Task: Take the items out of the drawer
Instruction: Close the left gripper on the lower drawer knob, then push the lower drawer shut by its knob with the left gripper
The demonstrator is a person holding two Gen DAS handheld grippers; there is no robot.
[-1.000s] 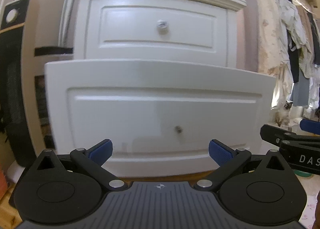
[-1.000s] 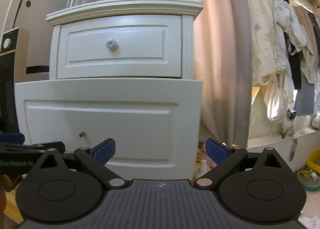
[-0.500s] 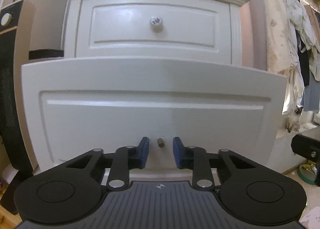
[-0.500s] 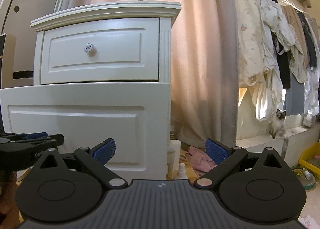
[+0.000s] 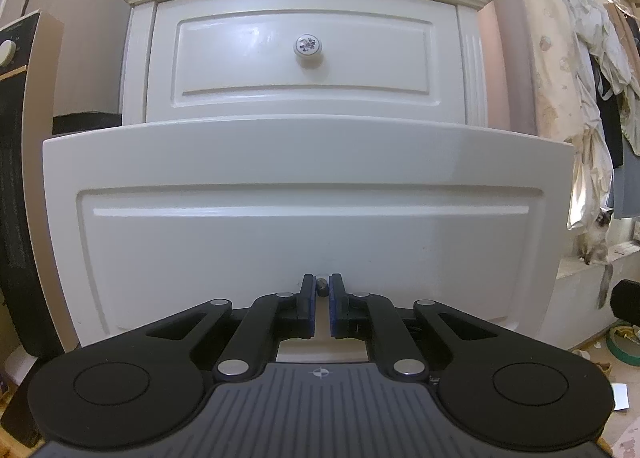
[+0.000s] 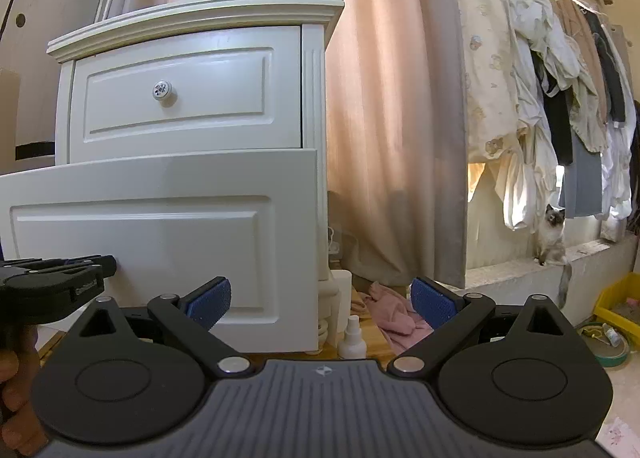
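Note:
A white nightstand has a closed upper drawer (image 5: 306, 56) and a lower drawer (image 5: 308, 226) pulled partly out. My left gripper (image 5: 321, 290) is shut on the lower drawer's small metal knob (image 5: 321, 287), low on the drawer front. The drawer's inside is hidden from both views. My right gripper (image 6: 320, 298) is open and empty, to the right of the nightstand (image 6: 192, 98), apart from it. The left gripper (image 6: 56, 278) shows at the left edge of the right wrist view.
A pink curtain (image 6: 392, 118) hangs behind the nightstand. A small white spray bottle (image 6: 352, 336) and a pink cloth (image 6: 392, 314) lie on the floor by its right foot. Clothes (image 6: 552, 78) hang at right, a cat (image 6: 554, 234) sits on a ledge, a yellow bin (image 6: 622, 302) stands far right.
My left gripper has closed from wide open onto the lower drawer's knob, and the drawer front has come further out. My right gripper has swung right, away from the drawer.

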